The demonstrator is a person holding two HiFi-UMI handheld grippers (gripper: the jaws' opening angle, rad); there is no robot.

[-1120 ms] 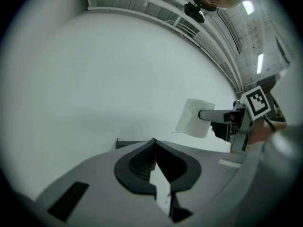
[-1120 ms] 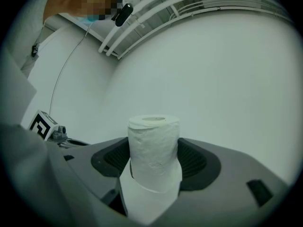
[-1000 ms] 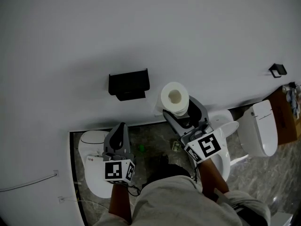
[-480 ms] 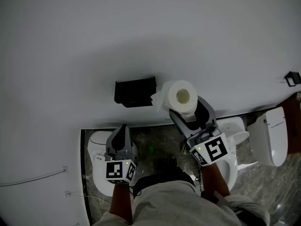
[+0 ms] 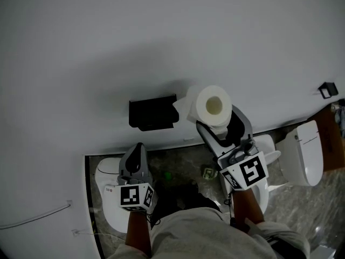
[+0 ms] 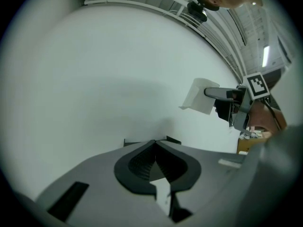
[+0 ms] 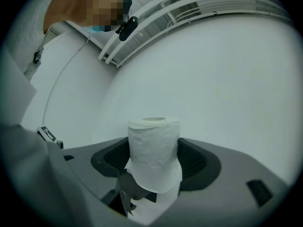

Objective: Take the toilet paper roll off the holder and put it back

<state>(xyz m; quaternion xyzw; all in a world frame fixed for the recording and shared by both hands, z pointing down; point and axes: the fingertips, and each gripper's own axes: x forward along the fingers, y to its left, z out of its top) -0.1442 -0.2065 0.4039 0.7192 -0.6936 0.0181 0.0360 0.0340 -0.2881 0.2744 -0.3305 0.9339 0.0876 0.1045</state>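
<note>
White wall fills most of the head view; a toilet sits low at the left; the black holder hangs on the wall; the left gripper has its jaws closed on nothing; the right gripper stands wide, pressed on the roll, which is off the holder, just right of it; its loose sheet possibly touches the holder.

Got the toilet paper roll clamped between the right tool's jaws, just right of the holder on the wall. Got the left tool lower down, below the holder, well left of the right one, over a toilet.
</note>
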